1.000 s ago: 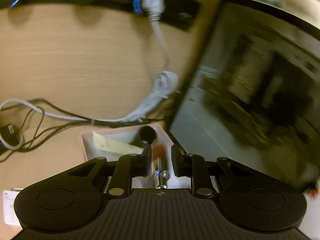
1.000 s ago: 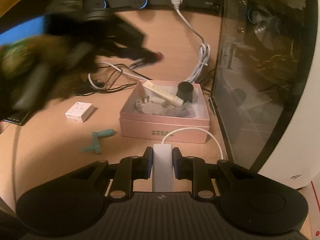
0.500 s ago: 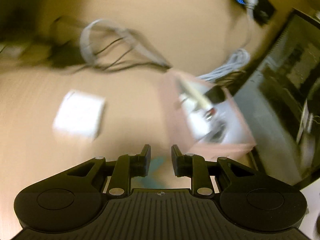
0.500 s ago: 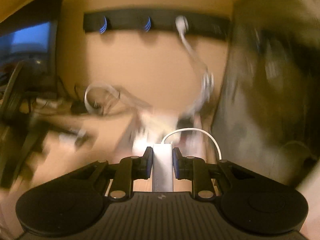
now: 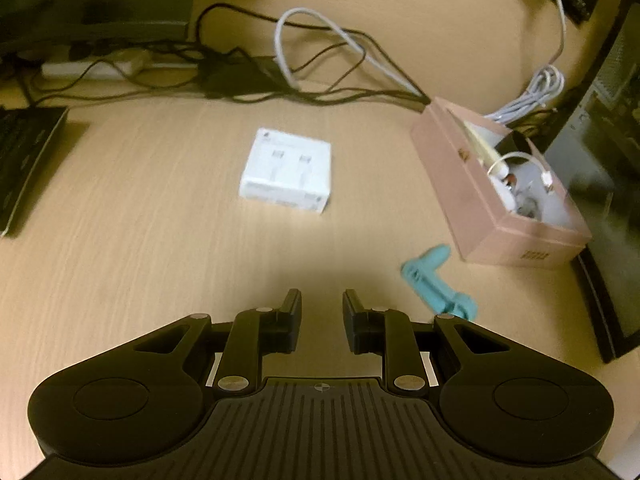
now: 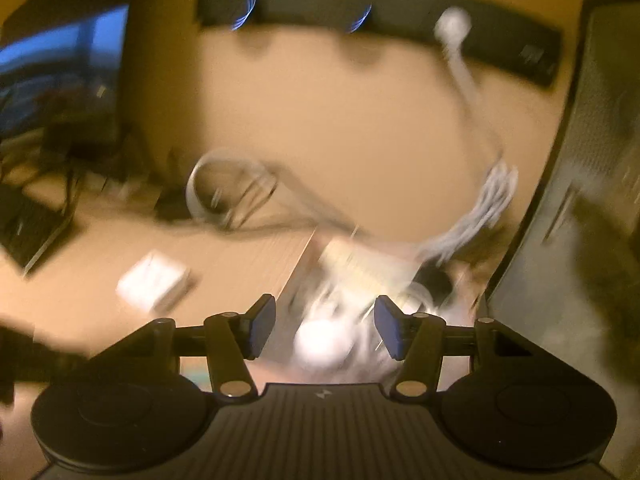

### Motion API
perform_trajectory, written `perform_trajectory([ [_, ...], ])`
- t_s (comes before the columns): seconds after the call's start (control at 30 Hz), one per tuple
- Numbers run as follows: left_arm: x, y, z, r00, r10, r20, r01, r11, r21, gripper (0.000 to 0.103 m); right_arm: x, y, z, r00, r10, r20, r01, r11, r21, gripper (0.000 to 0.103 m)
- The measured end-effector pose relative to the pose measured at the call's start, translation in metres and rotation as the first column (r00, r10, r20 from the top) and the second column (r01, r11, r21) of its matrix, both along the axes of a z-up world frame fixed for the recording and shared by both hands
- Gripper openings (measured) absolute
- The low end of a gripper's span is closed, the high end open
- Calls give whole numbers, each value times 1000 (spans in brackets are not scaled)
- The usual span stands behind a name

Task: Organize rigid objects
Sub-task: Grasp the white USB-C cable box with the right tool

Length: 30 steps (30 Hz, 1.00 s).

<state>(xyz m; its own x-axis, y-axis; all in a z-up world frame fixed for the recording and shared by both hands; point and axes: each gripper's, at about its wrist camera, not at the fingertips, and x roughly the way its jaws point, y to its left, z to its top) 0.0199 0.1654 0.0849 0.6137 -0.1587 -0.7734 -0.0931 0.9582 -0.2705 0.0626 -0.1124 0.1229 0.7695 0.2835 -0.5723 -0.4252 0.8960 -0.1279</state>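
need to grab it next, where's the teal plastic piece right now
In the left wrist view the teal plastic piece lies on the desk, just right of the left gripper, beside the near corner of the pink box.

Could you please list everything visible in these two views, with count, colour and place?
pink box: one, pink, open, right side of the desk beside the computer case, small items inside.
white adapter with cable: one, white, inside the pink box.
white carton: one, white, flat at mid-desk.
teal part: one, teal, on the desk in front of the pink box.
cables: several, black and grey, tangled at the back.
computer case: one, dark, far right.
keyboard: one, black, far left.
desk: one, light wood.
left gripper: black, open, empty.
right gripper: blue pads, open, above the pink box.
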Motion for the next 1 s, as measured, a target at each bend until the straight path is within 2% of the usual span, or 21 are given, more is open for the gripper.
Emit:
perform_trajectory([
  [0.13, 19, -3, 1, 1000, -2, 4, 2, 1000, 17, 25, -27, 6, -39, 993, 25, -115, -23, 1000, 18, 55],
  [0.23, 35, 2, 8, 999, 19, 32, -21, 997, 68, 25, -43, 9, -58, 985, 26, -173, -22, 999, 26, 55],
  [0.37, 61, 11, 15, 998, 23, 53, -29, 992, 126, 25, -52, 14, -73, 975, 15, -220, -7, 999, 38, 56],
  [0.6, 90, 0, 4, 997, -73, 7, 70, 973, 218, 25, -52, 6, -85, 961, -43, -272, 59, 997, 51, 58],
  [0.73, 88, -2, 3, 996, -85, 20, 79, 977, 197, 25, -48, 7, -86, 965, -54, -257, 70, 996, 54, 58],
  [0.87, 78, -1, 11, 996, -80, 45, 73, 986, 150, 25, -42, 32, -85, 975, 14, -220, -7, 999, 32, 58],
  [1.0, 59, 20, 22, 998, 10, 67, -17, 995, 101, 25, -30, 68, -83, 980, 98, -171, -101, 995, -7, 59],
])
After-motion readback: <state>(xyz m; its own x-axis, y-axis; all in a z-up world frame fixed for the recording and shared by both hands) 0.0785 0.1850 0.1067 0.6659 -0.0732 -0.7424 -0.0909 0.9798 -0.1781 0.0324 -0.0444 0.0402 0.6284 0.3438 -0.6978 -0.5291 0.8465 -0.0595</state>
